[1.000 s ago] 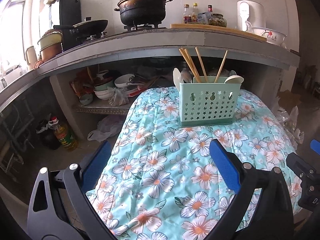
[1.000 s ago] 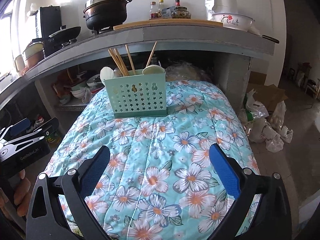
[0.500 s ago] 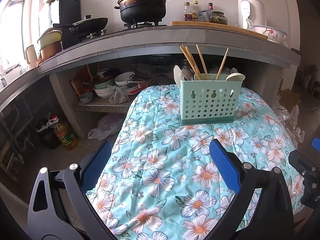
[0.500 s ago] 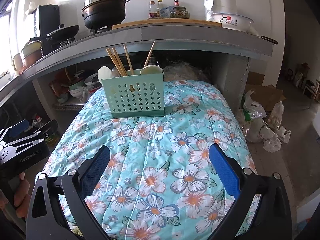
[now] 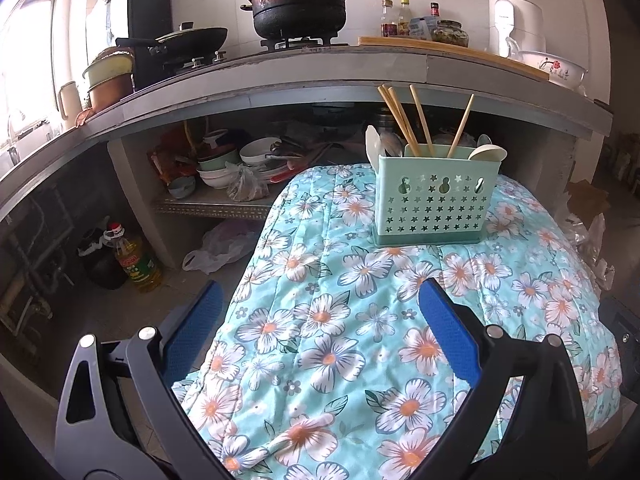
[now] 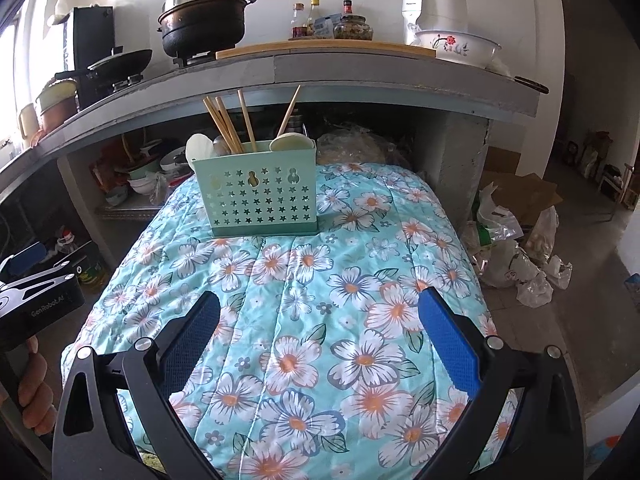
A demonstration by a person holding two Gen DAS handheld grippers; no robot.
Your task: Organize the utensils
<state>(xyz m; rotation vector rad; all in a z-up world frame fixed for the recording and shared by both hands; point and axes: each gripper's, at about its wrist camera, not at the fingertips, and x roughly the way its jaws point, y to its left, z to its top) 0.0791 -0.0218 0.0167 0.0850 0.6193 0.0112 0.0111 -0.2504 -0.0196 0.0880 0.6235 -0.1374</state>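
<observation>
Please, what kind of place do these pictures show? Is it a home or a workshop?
Most likely a home kitchen. A big black pot sits on a gas stove on the counter, sauce bottles stand beside it, and bowls are stacked on the shelf below.

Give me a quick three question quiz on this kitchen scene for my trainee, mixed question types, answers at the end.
1. True or false: the left gripper holds a chopstick.
2. Where do the chopsticks stand? A) on the floral cloth B) in the green holder C) in the black pot
3. Fill in: the right gripper is ____.

Key: 1 false; 2 B; 3 open.
</observation>
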